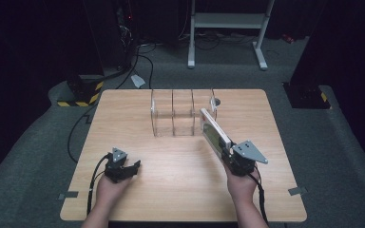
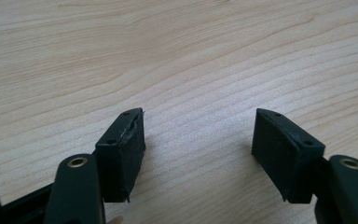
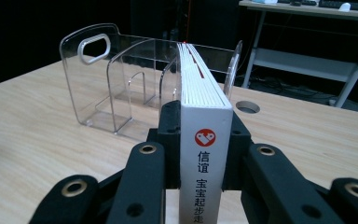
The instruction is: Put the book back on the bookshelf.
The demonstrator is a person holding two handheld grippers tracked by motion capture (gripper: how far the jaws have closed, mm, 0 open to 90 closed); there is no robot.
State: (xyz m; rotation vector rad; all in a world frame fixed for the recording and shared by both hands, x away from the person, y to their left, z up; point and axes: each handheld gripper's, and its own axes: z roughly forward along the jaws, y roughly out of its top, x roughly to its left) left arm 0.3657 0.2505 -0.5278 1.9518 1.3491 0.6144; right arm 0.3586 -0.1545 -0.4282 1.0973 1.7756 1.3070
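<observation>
High view: right tool (image 1: 227,153) clamps a white book (image 1: 214,131) by its near end, the book raised off the wooden counter (image 1: 138,199) and angled toward the clear acrylic file rack (image 1: 173,114) at the counter's far middle. The book's far end lies just beside the rack's rightmost divider. Left tool (image 1: 134,167) rests low over the counter's near left, well apart from the book.

Left gripper view: left tool (image 2: 198,144), jaws spread wide, nothing between them, bare wood beneath.

Right gripper view: right tool (image 3: 200,140) pinches the book (image 3: 201,140) spine-up; red logo and printed characters face the camera. The rack (image 3: 116,88) stands just beyond, compartments vacant.
</observation>
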